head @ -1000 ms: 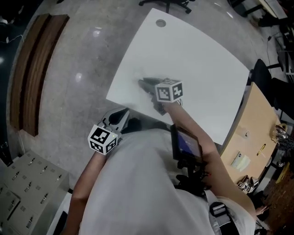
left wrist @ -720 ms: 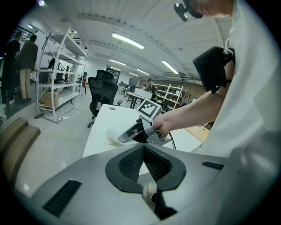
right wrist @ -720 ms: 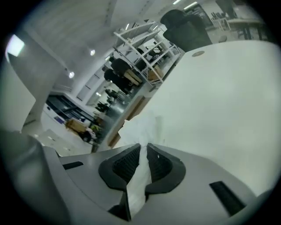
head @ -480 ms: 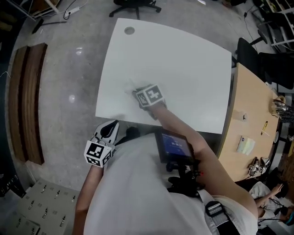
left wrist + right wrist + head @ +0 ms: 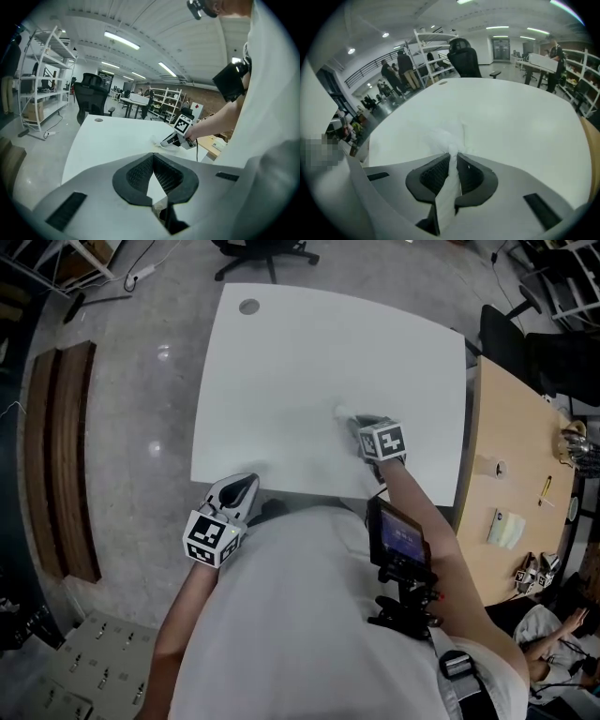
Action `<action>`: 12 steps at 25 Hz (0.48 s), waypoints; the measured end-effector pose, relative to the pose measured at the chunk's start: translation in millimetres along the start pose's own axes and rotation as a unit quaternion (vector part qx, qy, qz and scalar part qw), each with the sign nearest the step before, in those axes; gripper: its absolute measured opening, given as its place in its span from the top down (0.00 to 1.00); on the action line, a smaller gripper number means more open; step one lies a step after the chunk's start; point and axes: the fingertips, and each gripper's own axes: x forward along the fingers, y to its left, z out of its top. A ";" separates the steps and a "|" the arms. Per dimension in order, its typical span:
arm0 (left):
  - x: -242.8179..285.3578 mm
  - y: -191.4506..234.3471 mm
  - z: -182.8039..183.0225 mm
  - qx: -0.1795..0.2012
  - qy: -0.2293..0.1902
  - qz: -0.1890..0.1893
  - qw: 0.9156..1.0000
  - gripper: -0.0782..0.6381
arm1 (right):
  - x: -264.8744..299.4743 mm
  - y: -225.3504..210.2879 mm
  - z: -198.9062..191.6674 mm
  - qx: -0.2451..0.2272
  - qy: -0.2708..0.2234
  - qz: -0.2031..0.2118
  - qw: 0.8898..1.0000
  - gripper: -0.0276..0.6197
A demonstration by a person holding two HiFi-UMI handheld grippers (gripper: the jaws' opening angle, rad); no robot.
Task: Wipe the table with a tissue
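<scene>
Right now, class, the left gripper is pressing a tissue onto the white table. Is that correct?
Not quite: it is the right gripper that presses the tissue onto the white table. The right gripper view shows the tissue pinched between its jaws. The left gripper holds nothing and hangs by the table's near edge.

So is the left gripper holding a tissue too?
No, the left gripper has nothing between its jaws; the tissue is in the right gripper.

Black office chair (image 5: 267,253) at top; wooden desk (image 5: 511,437) at right; slatted wooden bench (image 5: 61,456) at left.
</scene>
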 end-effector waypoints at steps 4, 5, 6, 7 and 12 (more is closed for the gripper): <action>10.1 -13.2 3.4 -0.001 0.003 0.003 1.000 0.88 | -3.3 -12.9 -3.5 -0.008 0.000 -0.034 0.999 0.88; 12.3 -15.7 4.1 -0.002 0.003 0.006 1.000 0.88 | 1.5 0.1 -4.7 -0.018 -0.001 -0.025 1.000 0.88; 14.2 -17.8 4.6 -0.004 0.003 0.009 1.000 0.88 | 7.8 20.2 -6.1 -0.035 -0.001 -0.007 0.999 0.88; 15.6 -19.3 5.0 -0.005 0.004 0.012 1.000 0.88 | 14.0 46.4 -7.0 -0.061 0.000 0.014 0.998 0.88; 9.7 -18.7 9.1 -0.008 0.008 0.036 0.999 0.88 | 36.6 180.7 -10.1 -0.223 0.011 0.112 0.968 0.88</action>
